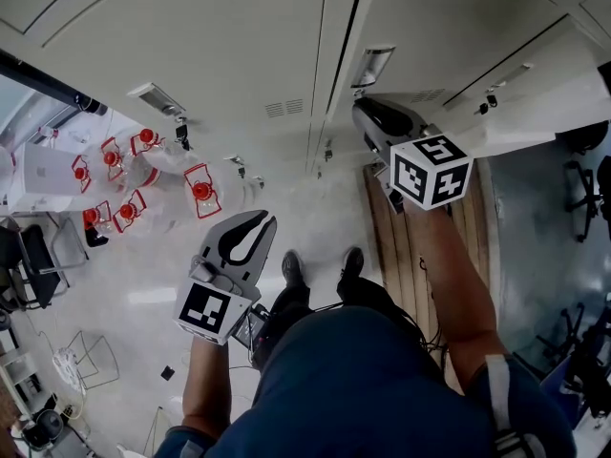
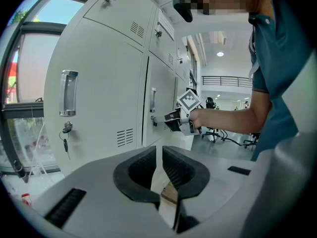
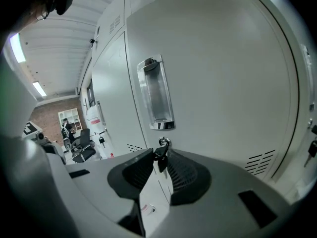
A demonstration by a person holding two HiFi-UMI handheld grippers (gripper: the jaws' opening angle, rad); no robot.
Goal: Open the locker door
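The right gripper (image 3: pixel 159 163) was clenched on the key (image 3: pixel 161 154) in the lock under the handle (image 3: pixel 156 95), at frame centre. The closed locker door (image 3: pixel 223 73) filled the upper right. The left gripper (image 2: pixel 159 151) was held shut, empty.

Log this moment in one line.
right gripper: closed on key in lock | left gripper: shut, empty | locker door: closed

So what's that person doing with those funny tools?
A person stands at grey lockers with a tool in each hand. The right tool is pinching the key in one locker's lock, just under the handle. The left tool hangs back, closed and empty. The door is not open yet.
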